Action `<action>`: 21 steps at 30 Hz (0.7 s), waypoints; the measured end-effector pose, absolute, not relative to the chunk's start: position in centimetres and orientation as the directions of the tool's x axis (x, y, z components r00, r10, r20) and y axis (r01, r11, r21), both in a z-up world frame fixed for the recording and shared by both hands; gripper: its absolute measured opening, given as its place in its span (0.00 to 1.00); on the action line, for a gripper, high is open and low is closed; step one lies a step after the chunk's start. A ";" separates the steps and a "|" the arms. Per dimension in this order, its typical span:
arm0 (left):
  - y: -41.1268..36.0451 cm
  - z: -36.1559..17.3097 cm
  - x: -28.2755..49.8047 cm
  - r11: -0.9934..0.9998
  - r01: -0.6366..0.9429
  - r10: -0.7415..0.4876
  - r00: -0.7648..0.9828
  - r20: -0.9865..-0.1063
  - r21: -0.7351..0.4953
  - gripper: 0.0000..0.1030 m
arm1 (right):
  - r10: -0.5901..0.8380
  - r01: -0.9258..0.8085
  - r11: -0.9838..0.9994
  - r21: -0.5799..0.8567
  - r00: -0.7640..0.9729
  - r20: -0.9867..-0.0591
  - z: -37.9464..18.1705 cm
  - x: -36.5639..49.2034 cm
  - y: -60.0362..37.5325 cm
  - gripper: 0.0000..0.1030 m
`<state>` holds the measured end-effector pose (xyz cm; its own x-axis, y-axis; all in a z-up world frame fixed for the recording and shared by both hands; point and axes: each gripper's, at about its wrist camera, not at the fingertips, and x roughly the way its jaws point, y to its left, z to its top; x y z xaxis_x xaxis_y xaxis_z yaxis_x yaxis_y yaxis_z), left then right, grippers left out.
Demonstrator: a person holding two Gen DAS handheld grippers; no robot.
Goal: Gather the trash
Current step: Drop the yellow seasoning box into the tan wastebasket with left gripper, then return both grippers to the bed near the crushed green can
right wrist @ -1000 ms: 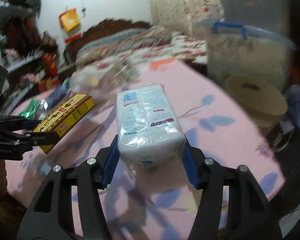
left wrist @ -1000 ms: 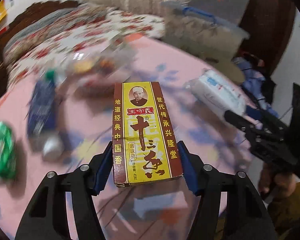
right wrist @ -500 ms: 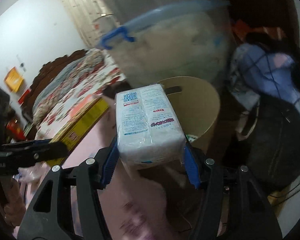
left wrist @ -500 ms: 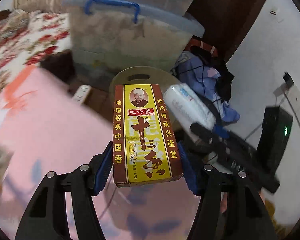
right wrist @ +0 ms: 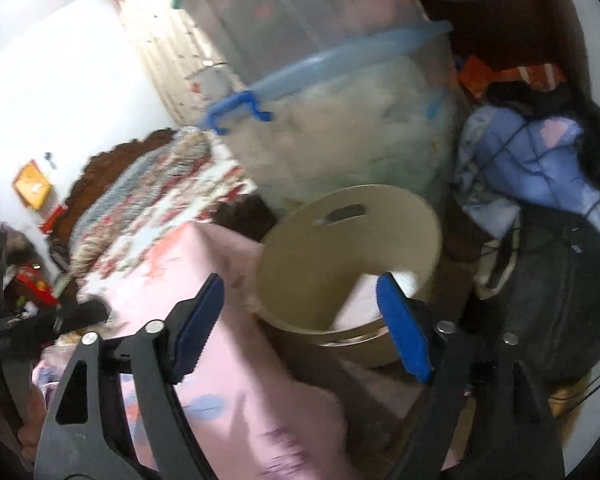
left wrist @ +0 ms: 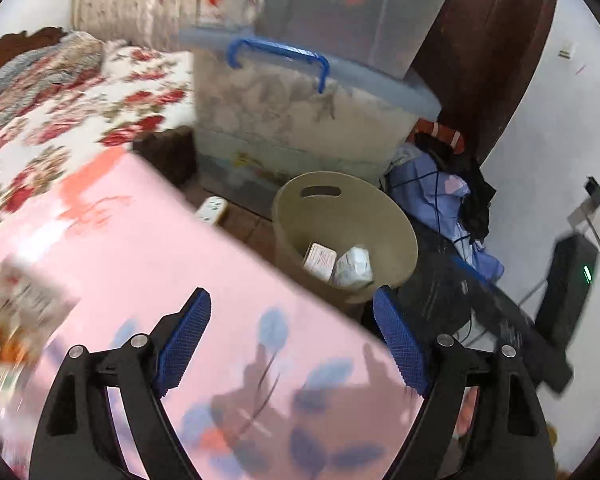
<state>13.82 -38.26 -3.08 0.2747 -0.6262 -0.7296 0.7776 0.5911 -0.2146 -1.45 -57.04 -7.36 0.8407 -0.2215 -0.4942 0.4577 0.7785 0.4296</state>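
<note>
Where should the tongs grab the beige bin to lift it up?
Best guess: pinch the beige bin at its rim by the handle slot, coming straight down from above. It stands upright and open, and its wall is thin there.

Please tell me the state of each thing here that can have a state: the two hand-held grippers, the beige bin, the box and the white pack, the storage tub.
Left hand-held gripper: jaws opening, nothing between them.
Right hand-held gripper: jaws opening, nothing between them.
Beige bin: upright, no lid.
Box: inside the bin.
White pack: inside the bin, beside the box.
Storage tub: lid on.
</note>
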 end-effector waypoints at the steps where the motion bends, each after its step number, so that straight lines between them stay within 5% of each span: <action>1: -36.0 -3.0 13.0 0.597 0.773 -0.631 0.285 -0.722 -0.216 0.77 | -0.197 0.434 0.786 0.440 0.851 -0.487 -7.2 -1.3 -56.1 0.71; 5: -27.3 -3.8 10.2 0.632 0.740 -0.612 0.292 -0.735 -0.232 0.77 | -0.034 0.306 0.805 0.508 0.879 -0.476 -6.9 0.7 -52.1 0.62; 11: -14.1 -5.2 7.4 0.761 0.618 -0.513 0.384 -0.767 -0.199 0.77 | 0.164 0.132 0.843 0.522 0.860 -0.483 -6.6 4.4 -43.4 0.61; 21: 4.2 -3.4 7.6 0.906 0.285 -0.424 0.591 -0.686 -0.313 0.77 | 0.345 -0.030 0.863 0.505 0.764 -0.545 -6.6 11.4 -32.0 0.60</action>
